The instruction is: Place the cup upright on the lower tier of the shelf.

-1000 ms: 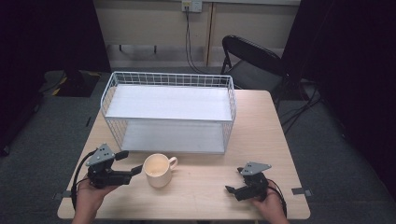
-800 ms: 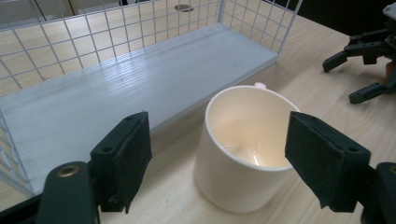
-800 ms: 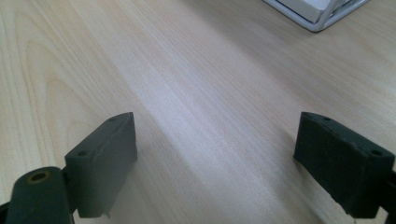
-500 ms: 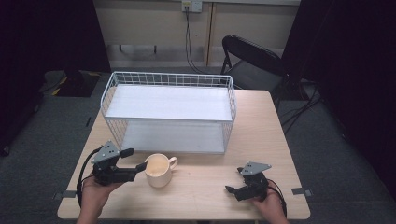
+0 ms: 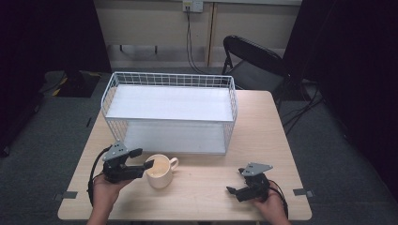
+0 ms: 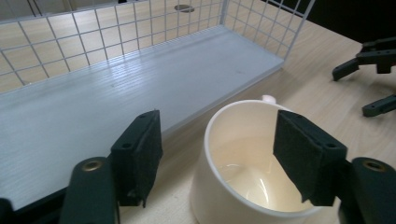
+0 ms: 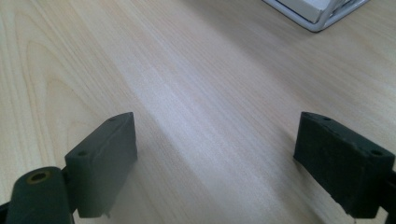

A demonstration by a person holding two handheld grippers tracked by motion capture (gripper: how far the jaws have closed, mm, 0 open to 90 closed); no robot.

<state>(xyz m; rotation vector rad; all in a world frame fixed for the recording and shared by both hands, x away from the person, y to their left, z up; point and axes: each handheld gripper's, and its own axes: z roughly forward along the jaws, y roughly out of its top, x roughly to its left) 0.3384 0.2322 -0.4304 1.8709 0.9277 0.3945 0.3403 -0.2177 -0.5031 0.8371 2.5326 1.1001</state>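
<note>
A cream mug (image 5: 159,172) stands upright on the wooden table, its handle pointing right toward the basket. My left gripper (image 5: 144,158) is at the mug's left rim. In the left gripper view the mug (image 6: 243,154) has one wall between the jaws: one pad sits inside the cup and the other stands outside with a gap. The jaws of the left gripper (image 6: 219,135) have just been closing, and the pads do not press on the wall. My right gripper (image 5: 235,181) rests open near the table's front right; in its own view the right gripper (image 7: 217,135) has bare wood between its jaws.
A white wire basket (image 5: 169,79) with two white shelf boards stands at the middle back of the table (image 5: 263,140), just behind the mug. A black folding chair (image 5: 253,61) stands beyond the far right corner. The right gripper (image 6: 369,74) appears far off in the left gripper view.
My left gripper has moved a little right and down onto the mug's rim, and its jaws have narrowed. The right gripper and the mug have kept still.
</note>
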